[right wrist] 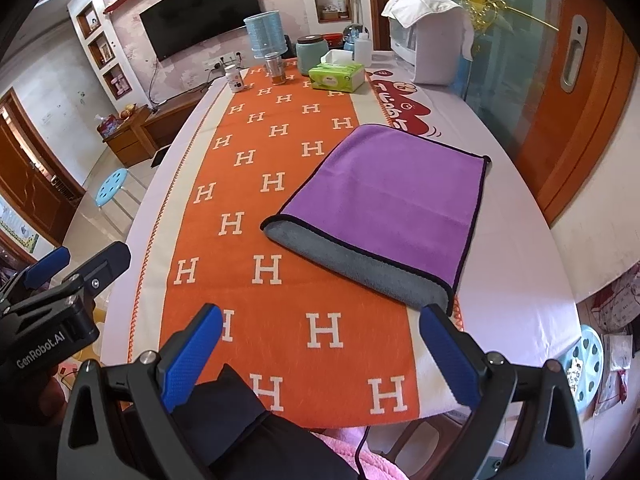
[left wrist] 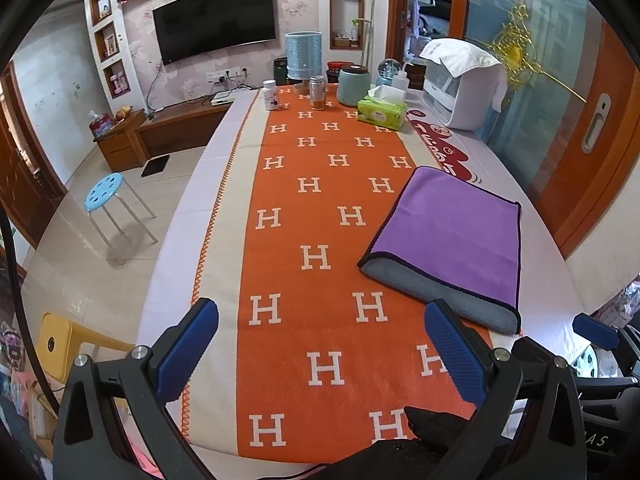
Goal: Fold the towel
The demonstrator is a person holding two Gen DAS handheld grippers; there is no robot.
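Folded purple towel [right wrist: 384,200] lying flat on the table [right wrist: 520,248], straddling the right border of the orange H-patterned runner [right wrist: 240,272] and the white cloth beside it — grey underside showing as a rolled lip along the near edge, dark piping around the rim. Left gripper [left wrist: 322,344] hovering over the near end of the runner with blue-padded fingers [left wrist: 188,348] spread wide, nothing between them; right-hand pad close to the towel's near grey corner, contact not discernible. Right gripper [right wrist: 320,348] likewise spread apart and empty above the near table edge, its right finger just short of the towel's near right corner. Left gripper also visible at the left edge of the right wrist view, apart from the towel. At the far end of the table — a green tissue box [right wrist: 338,77], a white pill bottle [right wrist: 234,78], a small glass jar [right wrist: 275,67], a pale teal canister with dark lid [right wrist: 311,56] and a light blue cylindrical bin [right wrist: 266,35]. Beyond, a wall-mounted television [left wrist: 216,20]; on the floor at left, a blue round stool [left wrist: 105,192].
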